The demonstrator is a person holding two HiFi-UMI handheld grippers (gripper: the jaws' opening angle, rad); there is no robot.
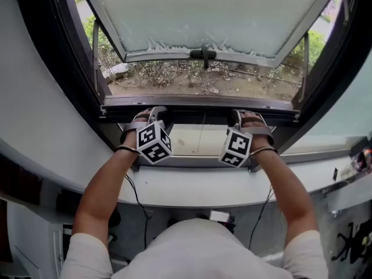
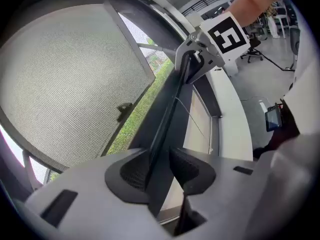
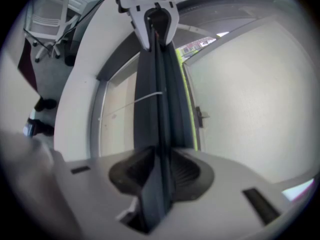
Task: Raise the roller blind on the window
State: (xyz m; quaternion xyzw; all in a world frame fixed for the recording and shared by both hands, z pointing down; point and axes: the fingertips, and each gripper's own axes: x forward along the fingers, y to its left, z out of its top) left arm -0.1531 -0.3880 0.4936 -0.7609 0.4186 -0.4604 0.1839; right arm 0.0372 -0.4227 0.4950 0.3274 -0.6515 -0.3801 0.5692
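Left hand-held gripper [image 1: 156, 114] and right hand-held gripper [image 1: 239, 116] both sit on the long dark rail of the roller blind [image 1: 197, 115], which lies level across the foot of the window opening, just above the middle of the head view. Beyond it, at twelve o'clock, a grey-framed window sash with a pale frosted pane [image 1: 209, 16] swings outward. Its black handle [image 1: 203, 54] hangs over bare soil and low green shrubs [image 1: 192, 77]. A thin pale cord [image 1: 203, 133] runs from the rail's middle toward six o'clock, in front of a beige panel, and below that curves a white window ledge [image 1: 197, 190]. A black cable [image 1: 137, 197] trails down from the ledge at seven o'clock. In its own view the left hand-held gripper [image 2: 160, 170] straddles the rail with its jaws apart: the rail lies against the pad at nine o'clock, while a sliver of light shows between it and the pad at three o'clock. The right hand-held gripper [image 3: 159, 171] is clamped on the rail, both ribbed black pads pressed to its sides. The left one meets the rail at nine o'clock of the cord and the right one at three o'clock, well apart. The bare left forearm [image 1: 103, 188] and right forearm [image 1: 289, 185] reach forward from white short sleeves at six o'clock, elbows wider than wrists, with the marker cubes facing up.
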